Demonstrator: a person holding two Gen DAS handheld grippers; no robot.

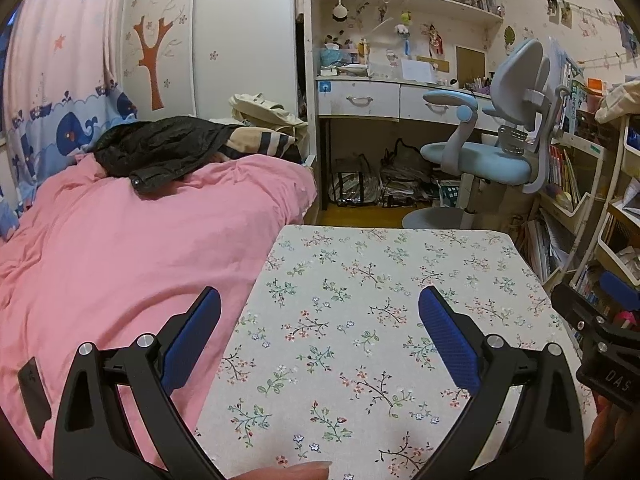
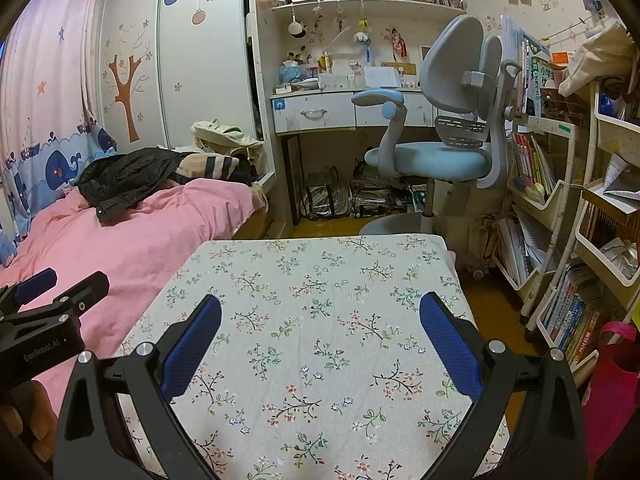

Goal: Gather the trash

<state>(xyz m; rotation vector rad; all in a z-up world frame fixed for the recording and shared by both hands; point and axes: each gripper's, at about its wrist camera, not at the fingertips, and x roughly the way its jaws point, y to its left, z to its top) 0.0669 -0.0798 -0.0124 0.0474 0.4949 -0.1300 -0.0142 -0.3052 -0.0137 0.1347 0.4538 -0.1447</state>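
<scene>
Left wrist view: left gripper (image 1: 320, 336) spread wide, holding nothing, over floral-cloth table (image 1: 360, 264) at lower centre; right gripper (image 2: 320, 336) likewise wide and empty; pink bed (image 1: 120, 248) at left; trash not discernible in either view.

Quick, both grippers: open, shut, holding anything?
Left gripper: open, holding nothing, over the floral tabletop.
Right gripper: open, holding nothing, over the same tabletop.

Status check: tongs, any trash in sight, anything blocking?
Left tongs open, empty. Right tongs open, empty. Both over the floral tablecloth; no trash visible on it. Nothing in the way; pink bed to the left.
</scene>
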